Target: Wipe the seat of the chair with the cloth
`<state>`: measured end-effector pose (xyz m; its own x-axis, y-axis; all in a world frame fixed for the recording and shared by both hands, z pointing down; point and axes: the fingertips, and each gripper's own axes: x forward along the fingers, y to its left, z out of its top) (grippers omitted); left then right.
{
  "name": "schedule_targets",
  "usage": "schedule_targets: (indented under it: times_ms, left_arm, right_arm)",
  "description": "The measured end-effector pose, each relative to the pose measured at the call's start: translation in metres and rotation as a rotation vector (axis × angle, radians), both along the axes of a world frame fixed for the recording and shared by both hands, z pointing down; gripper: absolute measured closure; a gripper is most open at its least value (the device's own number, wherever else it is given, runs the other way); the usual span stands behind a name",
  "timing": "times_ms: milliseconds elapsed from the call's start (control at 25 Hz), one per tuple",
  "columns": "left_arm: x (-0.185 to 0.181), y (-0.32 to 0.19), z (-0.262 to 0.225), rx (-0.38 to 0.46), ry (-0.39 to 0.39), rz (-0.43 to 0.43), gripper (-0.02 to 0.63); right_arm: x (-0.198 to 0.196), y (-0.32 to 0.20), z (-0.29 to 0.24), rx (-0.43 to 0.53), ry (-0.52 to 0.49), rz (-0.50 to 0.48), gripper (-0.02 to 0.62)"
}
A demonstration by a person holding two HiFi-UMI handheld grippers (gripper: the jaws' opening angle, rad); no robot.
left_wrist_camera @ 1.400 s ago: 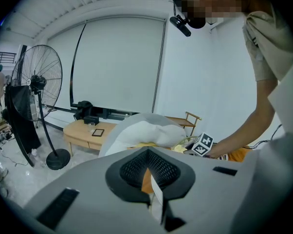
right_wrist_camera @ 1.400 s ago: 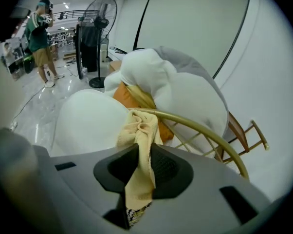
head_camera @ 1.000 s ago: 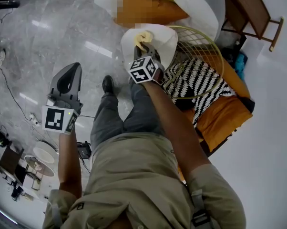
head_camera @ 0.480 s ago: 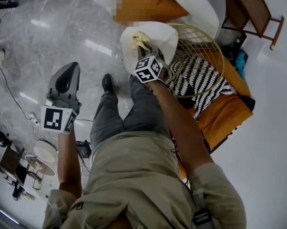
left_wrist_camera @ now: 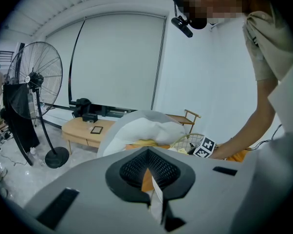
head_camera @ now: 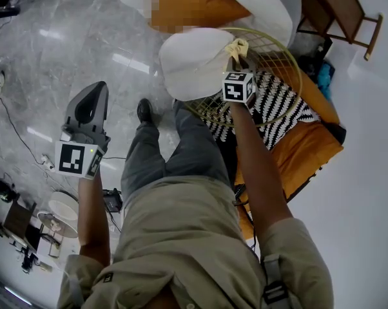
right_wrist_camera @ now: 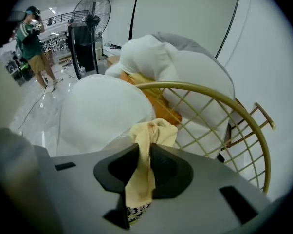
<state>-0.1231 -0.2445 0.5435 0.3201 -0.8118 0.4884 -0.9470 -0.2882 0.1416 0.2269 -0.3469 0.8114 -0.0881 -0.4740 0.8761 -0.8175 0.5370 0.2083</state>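
Clamping the yellow cloth (right_wrist_camera: 154, 130), the right gripper (right_wrist_camera: 145, 154) has both jaws pressed tight on the fabric. A bunched end sticks out past the tips and the rest hangs down btwn them. In head view the right gripper (head_camera: 238, 62) sits upper centre, arm stretched fwd. The cloth (head_camera: 238, 46) is at the right edge of the white round seat pad (head_camera: 193, 63), where the pad meets the back of the gold wire chair (head_camera: 271, 53). Whether the cloth actually presses on the pad: can't tell. In right gripper view the seat pad (right_wrist_camera: 102, 116) fills the area left of the cloth, w/ the chair (right_wrist_camera: 195, 87) rim curving off to the right.

A black-and-white striped cushion (head_camera: 271, 105) lies in the chair, just lower right of the right gripper. An orange cushion (head_camera: 303, 156) is further toward lower right, and a big white cushion (head_camera: 265, 5) lies along the top edge.

The left gripper (head_camera: 96, 90) is at mid left, held over the marble floor (head_camera: 46, 50), well apart from the chair. In left gripper view the left gripper (left_wrist_camera: 149, 182) has jaws together, only a thin slit, nothing in them. In the bg are a standing fan (left_wrist_camera: 32, 77) at left and a low wooden table (left_wrist_camera: 83, 130).
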Motion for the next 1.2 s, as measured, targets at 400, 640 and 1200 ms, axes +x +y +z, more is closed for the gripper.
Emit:
schedule_targets:
  times_ms: [400, 640, 1200]
  left_arm:
    - [-0.005, 0.008, 0.008, -0.032, -0.01, -0.021, 0.591]
    - [-0.012, 0.012, 0.013, -0.039, -0.019, -0.021, 0.591]
    - [-0.001, 0.009, 0.014, -0.041, -0.023, 0.018, 0.591]
  right_arm:
    - [-0.215, 0.105, 0.017, -0.146, -0.188, -0.412, 0.509]
    - [-0.243, 0.126, 0.025, -0.188, -0.204, -0.518, 0.509]
    - [0.036, 0.025, 0.051, -0.165, -0.054, 0.167, 0.508]
